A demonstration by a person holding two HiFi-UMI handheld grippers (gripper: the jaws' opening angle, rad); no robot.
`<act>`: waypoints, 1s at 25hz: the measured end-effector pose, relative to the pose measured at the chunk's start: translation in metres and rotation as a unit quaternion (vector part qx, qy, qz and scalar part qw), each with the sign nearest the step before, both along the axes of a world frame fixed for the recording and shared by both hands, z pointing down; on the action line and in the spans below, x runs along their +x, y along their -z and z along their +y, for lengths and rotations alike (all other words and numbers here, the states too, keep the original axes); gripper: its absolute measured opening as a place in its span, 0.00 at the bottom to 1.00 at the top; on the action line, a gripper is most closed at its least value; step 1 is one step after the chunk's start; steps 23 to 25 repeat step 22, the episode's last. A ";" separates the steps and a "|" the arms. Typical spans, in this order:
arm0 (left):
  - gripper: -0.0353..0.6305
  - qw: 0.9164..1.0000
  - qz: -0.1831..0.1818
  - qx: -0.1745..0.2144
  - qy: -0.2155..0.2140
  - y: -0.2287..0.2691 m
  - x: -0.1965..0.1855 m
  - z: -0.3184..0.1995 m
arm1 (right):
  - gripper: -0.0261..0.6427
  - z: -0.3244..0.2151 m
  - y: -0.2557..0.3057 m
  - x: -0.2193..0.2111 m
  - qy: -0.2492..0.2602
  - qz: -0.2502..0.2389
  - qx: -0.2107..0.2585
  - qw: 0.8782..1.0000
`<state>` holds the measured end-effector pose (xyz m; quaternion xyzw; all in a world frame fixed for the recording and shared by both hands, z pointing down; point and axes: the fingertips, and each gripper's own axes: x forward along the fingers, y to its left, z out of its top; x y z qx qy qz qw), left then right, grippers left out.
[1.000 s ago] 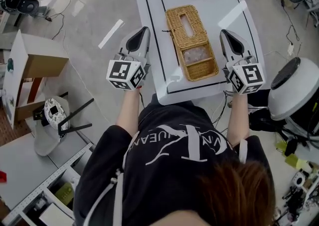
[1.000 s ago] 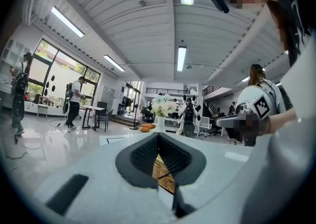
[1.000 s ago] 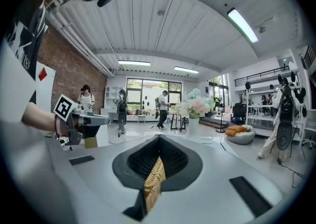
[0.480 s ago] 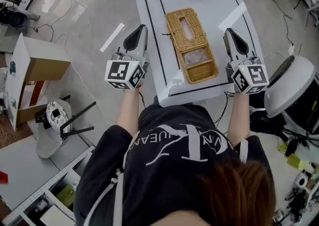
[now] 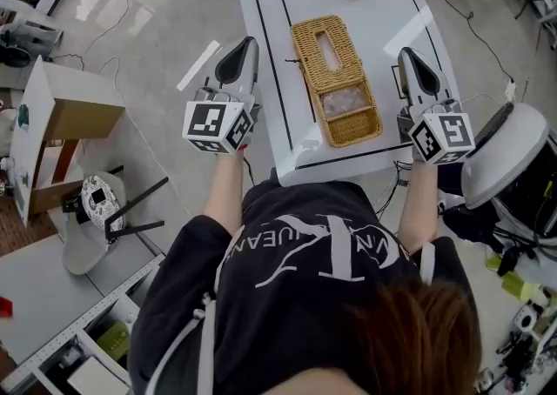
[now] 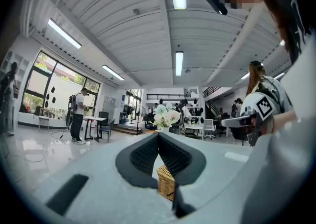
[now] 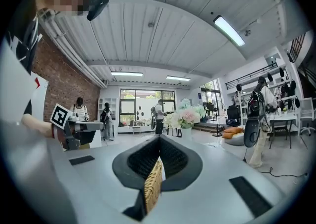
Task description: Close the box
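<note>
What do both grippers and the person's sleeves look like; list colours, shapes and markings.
The left gripper and right gripper are pale grey shells tapering to a point, with black ribbed pads inside. Each carries a white cube with black square markers. The person wears a black short-sleeved T-shirt with white lettering.

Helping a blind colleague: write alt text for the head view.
Seen from above, a person holds the left hand-held gripper and right hand-held gripper, both shut, either side of a wicker box on a white table, touching nothing.
</note>
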<state>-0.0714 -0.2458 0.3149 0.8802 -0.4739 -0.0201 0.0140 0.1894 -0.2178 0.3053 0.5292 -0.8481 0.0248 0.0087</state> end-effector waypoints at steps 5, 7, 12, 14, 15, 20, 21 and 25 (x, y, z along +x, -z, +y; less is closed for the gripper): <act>0.07 1.000 0.000 0.007 0.002 0.006 0.000 -0.001 | 0.04 -0.001 0.004 0.000 0.003 -0.007 0.005 1.000; 0.07 1.000 0.000 0.011 0.003 0.010 -0.001 0.000 | 0.04 -0.001 0.006 -0.001 0.005 -0.010 0.007 1.000; 0.07 1.000 -0.002 0.016 0.005 0.015 -0.002 -0.001 | 0.04 -0.002 0.008 -0.004 0.012 -0.012 0.010 1.000; 0.07 1.000 -0.002 0.018 0.006 0.015 -0.002 -0.002 | 0.04 -0.002 0.007 -0.004 0.014 -0.013 0.009 1.000; 0.07 1.000 -0.002 0.018 0.006 0.016 -0.002 -0.002 | 0.04 -0.002 0.007 -0.004 0.014 -0.013 0.009 1.000; 0.07 1.000 -0.001 0.021 0.007 0.019 0.000 -0.001 | 0.04 -0.001 0.007 -0.002 0.014 -0.014 0.009 1.000; 0.07 1.000 -0.001 0.022 0.007 0.019 0.001 -0.001 | 0.04 -0.001 0.007 -0.002 0.014 -0.014 0.009 1.000; 0.07 1.000 -0.001 0.022 0.007 0.020 0.001 0.000 | 0.04 0.000 0.008 -0.002 0.014 -0.014 0.009 1.000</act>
